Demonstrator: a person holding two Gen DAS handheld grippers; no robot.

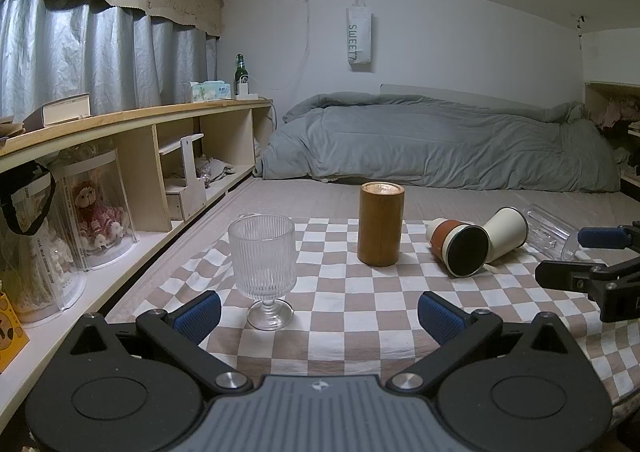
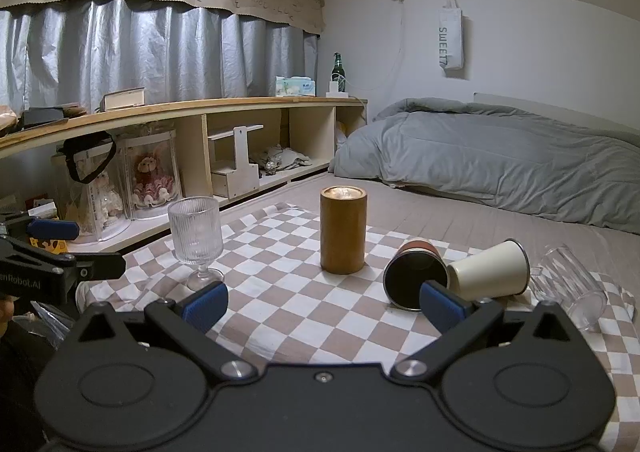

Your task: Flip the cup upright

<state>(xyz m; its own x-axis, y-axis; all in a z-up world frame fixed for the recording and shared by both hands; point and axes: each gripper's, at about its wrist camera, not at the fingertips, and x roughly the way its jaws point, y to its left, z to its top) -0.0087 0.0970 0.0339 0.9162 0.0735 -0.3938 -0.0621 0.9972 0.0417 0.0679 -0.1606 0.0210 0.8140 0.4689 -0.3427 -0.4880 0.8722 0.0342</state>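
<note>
Cups, the rust-banded cup point(image 2: 414, 278) nearest, lay tipped just beyond the wide, empty right tongs point(image 2: 323, 306), which should straddle its band squarely; left tongs point(image 1: 319, 314) gaped empty too.

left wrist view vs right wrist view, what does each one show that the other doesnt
Only the left wrist view shows the left gripper head-on, jaws open, and the right gripper coming in from the side.

Only the right wrist view shows the right gripper head-on, jaws open, with the left gripper at its left edge, and looks into the dark mouth of the orange-banded cup.

Both show the checkered cloth, the upright ribbed glass, the standing wooden cylinder, and three cups on their sides: orange-banded, cream cup and clear cup.
</note>
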